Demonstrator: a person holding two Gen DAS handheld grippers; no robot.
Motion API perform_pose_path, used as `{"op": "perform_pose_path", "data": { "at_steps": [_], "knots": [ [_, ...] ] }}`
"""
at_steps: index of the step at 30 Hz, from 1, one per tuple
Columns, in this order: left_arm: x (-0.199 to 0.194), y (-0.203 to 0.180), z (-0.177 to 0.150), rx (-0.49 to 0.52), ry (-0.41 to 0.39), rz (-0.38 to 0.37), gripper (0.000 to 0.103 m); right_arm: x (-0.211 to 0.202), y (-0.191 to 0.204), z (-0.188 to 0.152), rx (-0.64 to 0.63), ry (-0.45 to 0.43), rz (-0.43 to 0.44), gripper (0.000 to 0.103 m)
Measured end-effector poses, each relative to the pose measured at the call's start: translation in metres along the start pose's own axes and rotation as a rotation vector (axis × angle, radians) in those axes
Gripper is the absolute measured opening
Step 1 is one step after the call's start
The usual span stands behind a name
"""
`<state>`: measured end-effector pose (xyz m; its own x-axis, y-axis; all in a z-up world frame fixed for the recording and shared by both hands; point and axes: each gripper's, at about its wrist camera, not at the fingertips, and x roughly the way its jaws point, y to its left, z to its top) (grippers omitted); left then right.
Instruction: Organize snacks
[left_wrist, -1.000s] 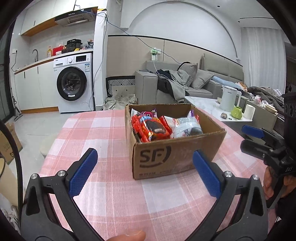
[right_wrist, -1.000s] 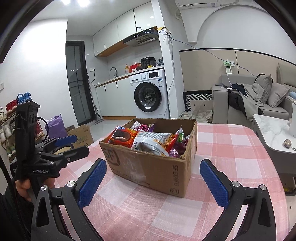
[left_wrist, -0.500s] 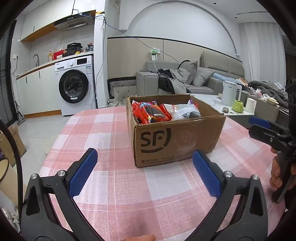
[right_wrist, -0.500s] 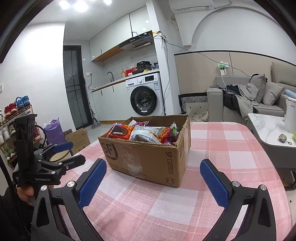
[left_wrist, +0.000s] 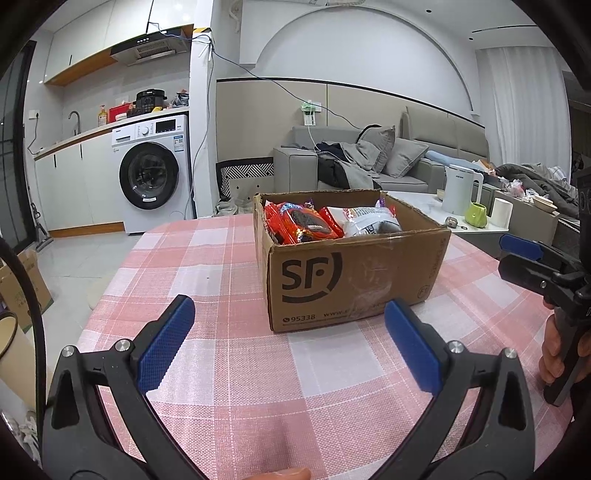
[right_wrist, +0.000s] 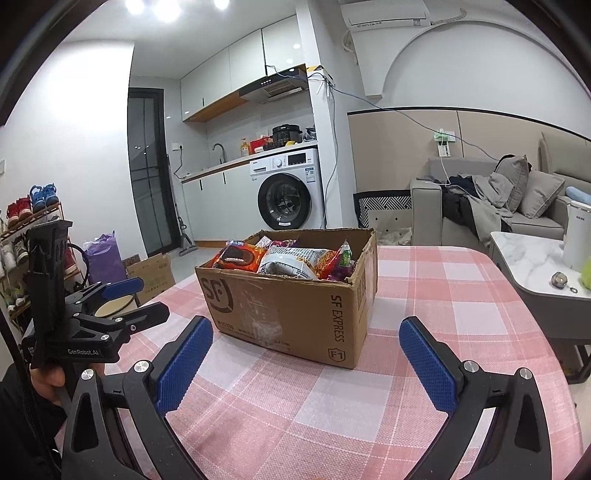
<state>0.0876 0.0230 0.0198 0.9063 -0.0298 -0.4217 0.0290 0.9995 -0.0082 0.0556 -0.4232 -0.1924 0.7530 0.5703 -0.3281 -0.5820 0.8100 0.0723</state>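
Left wrist view: cardboard box (left_wrist: 354, 266) of snack packets (left_wrist: 306, 225) stands on checked surface (left_wrist: 229, 354) directly ahead of both claws, left claw (left_wrist: 291, 347) and right claw (right_wrist: 306, 362) spread wide, empty, roughly equally near

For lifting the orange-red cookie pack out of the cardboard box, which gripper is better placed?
Probably left: the orange-red cookie pack lies in the brown cardboard box on the left gripper's side. The right gripper must cross the white packet. Both open.

A white washing machine (left_wrist: 153, 173) sits by the wall, a grey sofa (left_wrist: 373, 166) holds clothes, a white kettle (left_wrist: 460, 188) stands nearby
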Motion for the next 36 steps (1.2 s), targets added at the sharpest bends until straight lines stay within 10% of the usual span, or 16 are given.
{"op": "perform_pose_path", "data": {
  "at_steps": [36],
  "knots": [
    [-0.0036,-0.0015,-0.0021,0.007,-0.023,0.004,0.103,0.0002,0.0051,-0.0011,-0.024,0.004,-0.004,0.103]
  ]
}}
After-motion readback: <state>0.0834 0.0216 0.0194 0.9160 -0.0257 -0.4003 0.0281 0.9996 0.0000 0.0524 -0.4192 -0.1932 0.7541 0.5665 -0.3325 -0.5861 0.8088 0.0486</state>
